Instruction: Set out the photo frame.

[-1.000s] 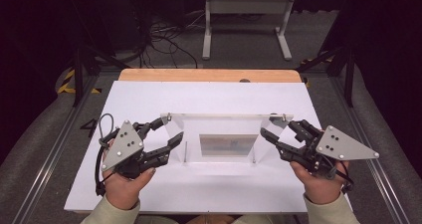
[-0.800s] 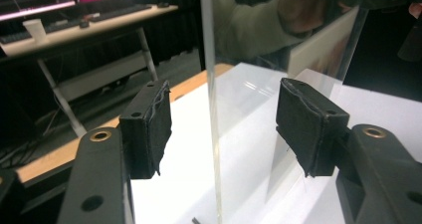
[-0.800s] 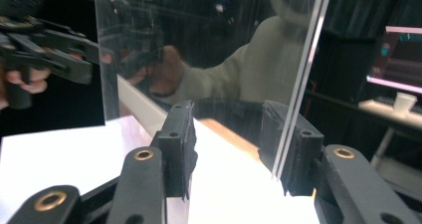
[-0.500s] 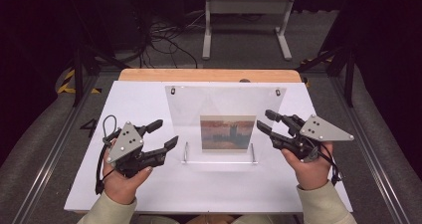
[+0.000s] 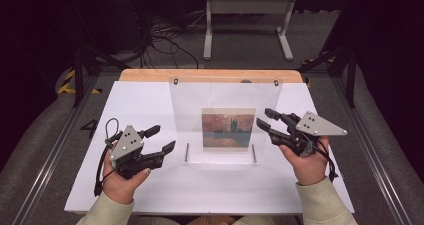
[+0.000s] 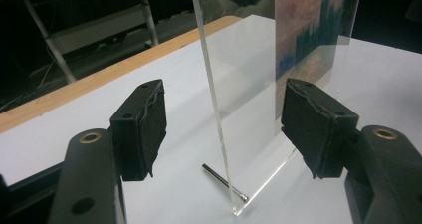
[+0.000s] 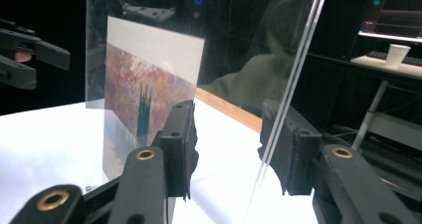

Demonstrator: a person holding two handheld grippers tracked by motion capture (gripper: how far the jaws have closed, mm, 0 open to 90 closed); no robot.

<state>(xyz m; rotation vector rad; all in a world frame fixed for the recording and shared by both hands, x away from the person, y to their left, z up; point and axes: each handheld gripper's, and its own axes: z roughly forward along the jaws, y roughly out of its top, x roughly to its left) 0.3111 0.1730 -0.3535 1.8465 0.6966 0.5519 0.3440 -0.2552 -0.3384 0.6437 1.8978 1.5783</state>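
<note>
A clear acrylic picture frame (image 5: 225, 97) stands upright in the middle of the white table (image 5: 145, 105), holding a red-orange painted print (image 5: 226, 128). My left gripper (image 5: 166, 137) is open just left of the frame's base. In the left gripper view the frame's edge (image 6: 213, 99) rises between the open jaws of that gripper (image 6: 226, 124), touching neither pad. My right gripper (image 5: 262, 116) is open at the frame's right edge. In the right gripper view that edge (image 7: 291, 89) runs between its jaws (image 7: 234, 144), close to the right pad (image 7: 286, 144), and the print (image 7: 149, 79) shows at the left.
Two thin metal pins (image 5: 186, 152) (image 5: 253, 153) lie at the frame's foot. A wooden strip (image 5: 150, 75) borders the table's far edge. Beyond it, cables (image 5: 165, 35) and a metal stand (image 5: 247, 15) sit on the floor. A paper cup (image 7: 398, 55) stands on a far desk.
The frame has gone from tilted low between the grippers to standing upright. Both grippers have drawn back from its top corners toward its lower sides.
</note>
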